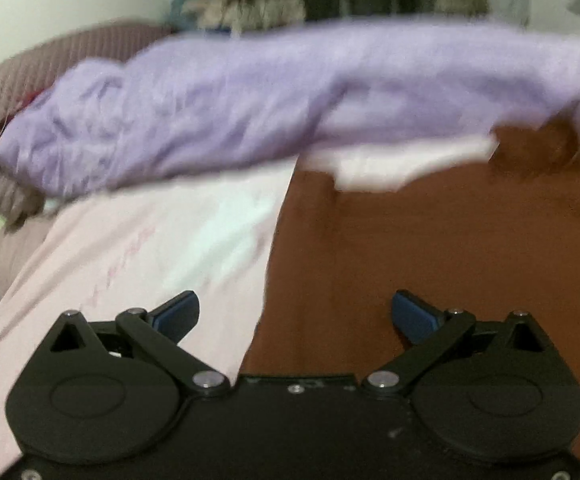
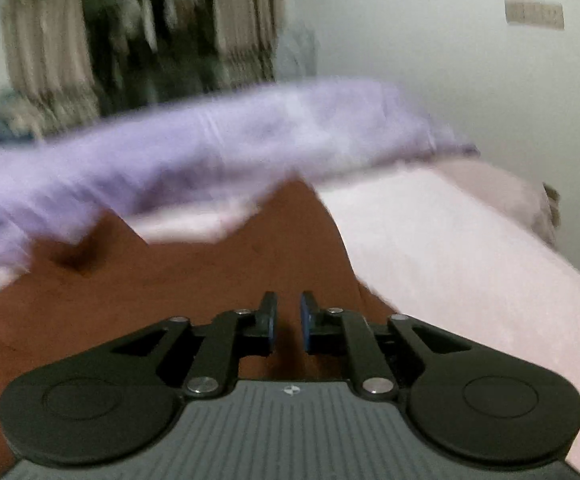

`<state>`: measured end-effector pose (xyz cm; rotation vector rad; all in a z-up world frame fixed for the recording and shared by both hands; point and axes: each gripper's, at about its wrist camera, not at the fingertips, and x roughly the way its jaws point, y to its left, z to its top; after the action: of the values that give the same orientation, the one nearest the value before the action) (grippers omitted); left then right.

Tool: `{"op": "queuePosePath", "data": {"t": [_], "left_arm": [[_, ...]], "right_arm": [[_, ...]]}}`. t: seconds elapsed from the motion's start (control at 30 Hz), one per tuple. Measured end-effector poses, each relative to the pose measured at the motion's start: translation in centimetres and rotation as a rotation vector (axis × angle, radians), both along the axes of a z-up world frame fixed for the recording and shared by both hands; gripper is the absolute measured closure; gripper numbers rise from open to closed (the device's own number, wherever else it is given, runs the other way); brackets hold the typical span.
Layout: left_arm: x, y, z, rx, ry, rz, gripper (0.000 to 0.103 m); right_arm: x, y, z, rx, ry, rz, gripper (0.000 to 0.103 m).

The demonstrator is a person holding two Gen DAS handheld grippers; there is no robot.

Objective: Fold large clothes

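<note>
1. A home bedroom: a bed [image 2: 469,248] with a pale pink sheet fills the lower part of both views.
2. Clothes lie on the bed: a brown garment [image 1: 429,248] spread flat and a lilac garment [image 1: 230,116] bunched beyond it.
3. A knitted mauve blanket [image 1: 30,76] lies at the bed's far left.
4. Curtains [image 2: 42,52] frame a dark opening where hanging clothes show, blurred.
5. A wall plate [image 2: 533,12] sits on the plain pale wall.
</note>
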<state>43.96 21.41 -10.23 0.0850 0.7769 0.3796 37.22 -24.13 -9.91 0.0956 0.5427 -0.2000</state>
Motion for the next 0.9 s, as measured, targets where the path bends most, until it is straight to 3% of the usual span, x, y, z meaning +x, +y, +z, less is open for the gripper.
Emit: {"op": "queuePosePath", "data": {"t": [0.07, 0.1, 0.2, 0.33, 0.47, 0.53, 0.6, 0.67, 0.7, 0.77, 0.83, 0.9], "left_arm": [[-0.5, 0.3, -1.6, -0.010, -0.049, -0.004, 0.000], [-1.1, 0.5, -1.9, -0.027, -0.080, 0.004, 0.000], [-1.7, 0.3, -1.6, -0.025, -0.092, 0.006, 0.000], [-2.1, 0.3, -1.0, -0.029, -0.064, 0.028, 0.000], [-3.3, 0.1, -0.2, -0.032, -0.043, 0.005, 0.000], [-4.1, -0.1, 0.1, -0.029, -0.024, -0.007, 0.000], [-4.6, -0.3, 0.3, -0.027, -0.016, -0.012, 0.000], [-5.0, -0.4, 0.5, -0.030, -0.011, -0.013, 0.000], [-5.1, -0.5, 0.5, -0.032, -0.008, -0.016, 0.000], [-5.2, -0.8, 0.4, -0.029, -0.005, -0.021, 0.000], [-5.2, -1.1, 0.2, -0.020, 0.001, -0.021, 0.000], [-5.2, -1.1, 0.2, -0.022, 0.006, -0.020, 0.000]], "right_arm": [[1.6, -0.7, -3.5, 0.005, 0.057, -0.015, 0.095], [1.1, -0.6, -4.4, -0.012, 0.000, -0.021, 0.095], [0.2, 0.4, -3.6, -0.071, -0.005, -0.026, 0.089], [-1.0, -0.9, -2.5, 0.028, -0.016, -0.025, 0.081], [-4.0, -2.5, -1.1, 0.109, -0.048, -0.044, 0.051], [-5.1, -3.1, -1.0, 0.142, -0.055, -0.060, 0.045], [-6.1, -3.9, -1.2, 0.180, -0.036, -0.078, 0.024], [-6.1, -4.3, -1.8, 0.198, -0.010, -0.092, 0.020], [-6.0, -4.6, -2.2, 0.209, 0.003, -0.102, 0.010], [-5.7, -5.1, -3.0, 0.258, 0.013, -0.135, 0.002], [-5.2, -6.3, -4.2, 0.380, 0.013, -0.133, 0.000], [-4.7, -7.1, -4.6, 0.463, -0.051, -0.113, 0.000]]}}
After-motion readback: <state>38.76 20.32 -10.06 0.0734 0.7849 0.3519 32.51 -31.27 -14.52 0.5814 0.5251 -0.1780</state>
